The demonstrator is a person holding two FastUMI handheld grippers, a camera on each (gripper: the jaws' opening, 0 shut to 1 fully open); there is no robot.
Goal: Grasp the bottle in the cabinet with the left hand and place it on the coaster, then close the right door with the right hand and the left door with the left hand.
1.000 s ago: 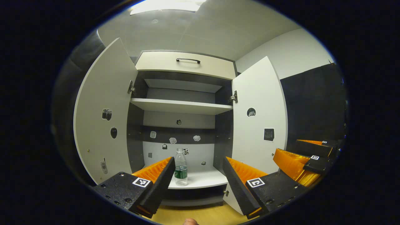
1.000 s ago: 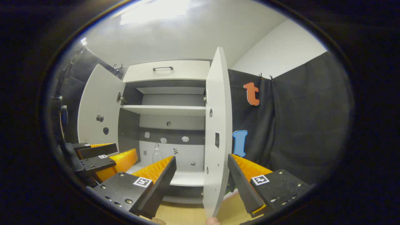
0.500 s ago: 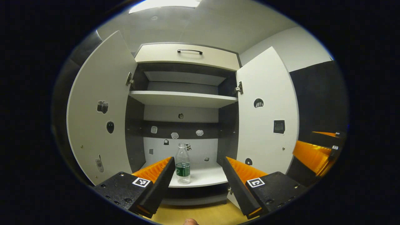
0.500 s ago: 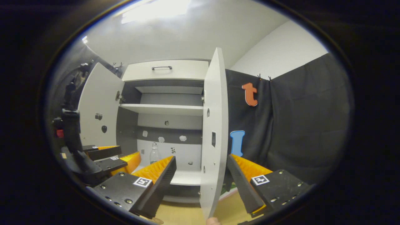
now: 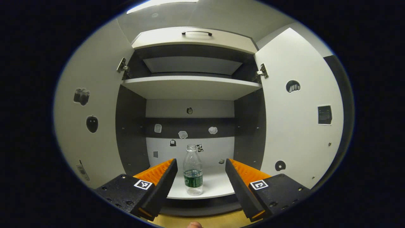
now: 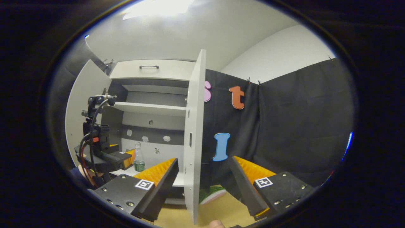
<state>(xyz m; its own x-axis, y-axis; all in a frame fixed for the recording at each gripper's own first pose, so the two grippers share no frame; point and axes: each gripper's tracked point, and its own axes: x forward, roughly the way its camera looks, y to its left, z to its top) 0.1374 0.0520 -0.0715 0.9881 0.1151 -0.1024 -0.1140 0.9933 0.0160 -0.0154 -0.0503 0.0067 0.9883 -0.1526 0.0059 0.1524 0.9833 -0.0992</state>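
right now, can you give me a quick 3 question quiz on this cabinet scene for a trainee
1. True or false: the left gripper is shut on the bottle.
2. Where does the bottle stand? A) upper shelf B) lower shelf C) the floor
3. Fill in: both cabinet doors, the left door and the right door, are ___.

Key: 1 false, its jaws are apart, with the bottle standing between them farther in. 2 B. 3 open.
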